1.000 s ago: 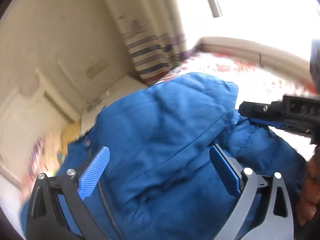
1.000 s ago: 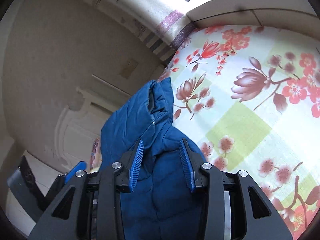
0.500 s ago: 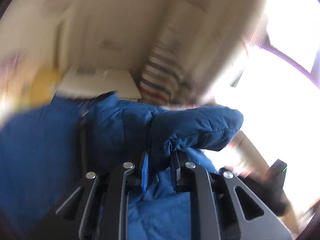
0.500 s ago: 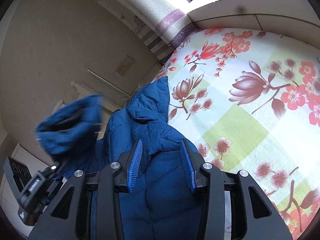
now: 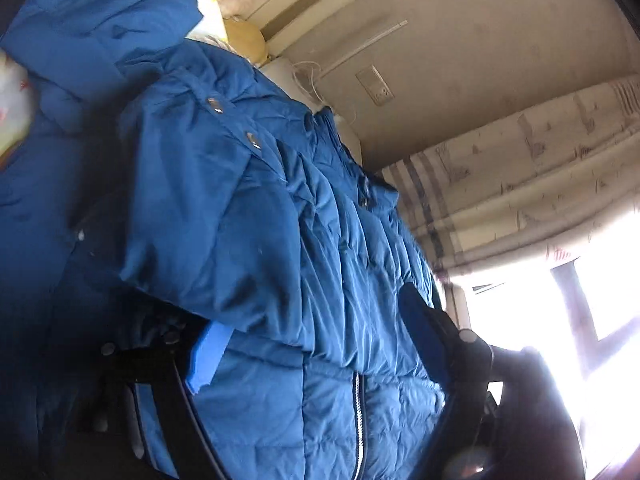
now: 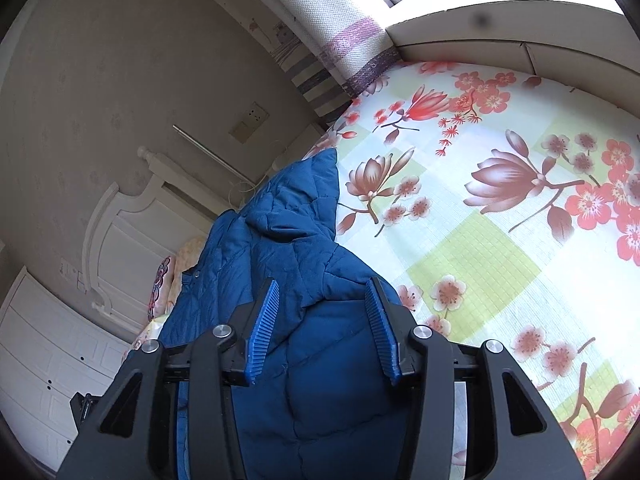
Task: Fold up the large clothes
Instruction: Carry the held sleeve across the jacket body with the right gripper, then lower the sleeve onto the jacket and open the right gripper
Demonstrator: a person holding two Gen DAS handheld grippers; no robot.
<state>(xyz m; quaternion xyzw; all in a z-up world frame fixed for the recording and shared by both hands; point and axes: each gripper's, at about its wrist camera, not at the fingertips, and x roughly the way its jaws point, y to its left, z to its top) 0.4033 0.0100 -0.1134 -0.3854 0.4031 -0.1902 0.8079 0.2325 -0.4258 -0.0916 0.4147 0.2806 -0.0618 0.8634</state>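
Both sets of jaws stand apart. The right gripper (image 6: 326,330) straddles a raised fold of the blue padded jacket (image 6: 280,248), apparently lining up a grasp; the left gripper (image 5: 316,344) spans its zipped front. The jacket lies along the bed's (image 6: 500,240) headboard-side edge.

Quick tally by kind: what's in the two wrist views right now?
Jacket: 1
Bedsheet: 1
Curtain: 1
Wall socket: 1
Gripper, left and right: 2
Total: 6
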